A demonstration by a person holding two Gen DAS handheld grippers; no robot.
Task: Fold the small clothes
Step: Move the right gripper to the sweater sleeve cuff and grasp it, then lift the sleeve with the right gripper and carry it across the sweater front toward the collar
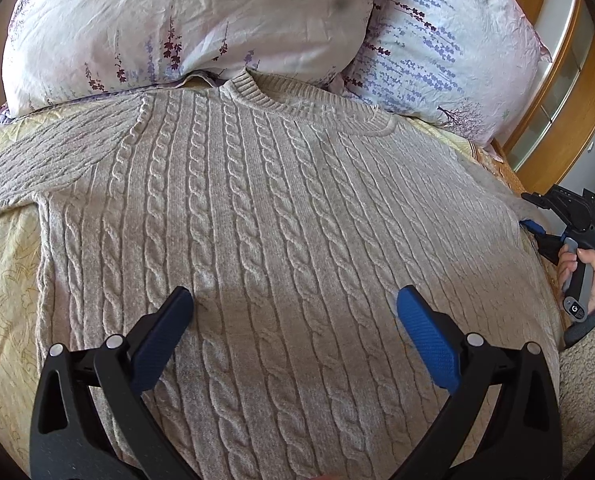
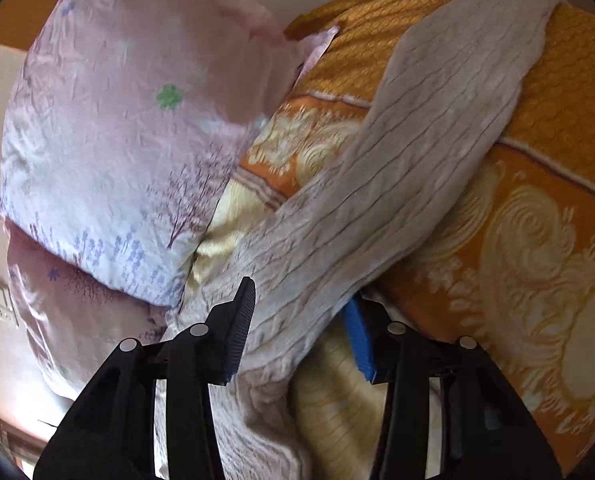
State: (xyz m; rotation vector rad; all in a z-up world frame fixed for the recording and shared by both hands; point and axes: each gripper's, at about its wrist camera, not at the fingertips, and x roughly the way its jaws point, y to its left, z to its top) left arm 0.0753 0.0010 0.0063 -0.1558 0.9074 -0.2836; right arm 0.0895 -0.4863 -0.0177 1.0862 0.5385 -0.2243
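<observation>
A: Which step is going on?

B: An early one, I'd judge. The beige cable-knit sweater (image 1: 281,216) is lying face up on the yellow patterned bedspread (image 1: 5,264), collar by the floral pillows (image 1: 185,28). The left gripper (image 1: 293,312) is hovering spread wide over the chest.

A: And the right gripper (image 2: 301,320)?

B: It's straddling the sleeve (image 2: 417,152), jaws apart, not pinching. Next it needs to clamp and carry the sleeve across.

A: Anything hidden?

B: The hem is cut off, and the cuff is blurring

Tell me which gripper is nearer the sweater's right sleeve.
Right. The right gripper has the sleeve between its open fingers; the left gripper hovers open above the sweater's lower body.
</observation>
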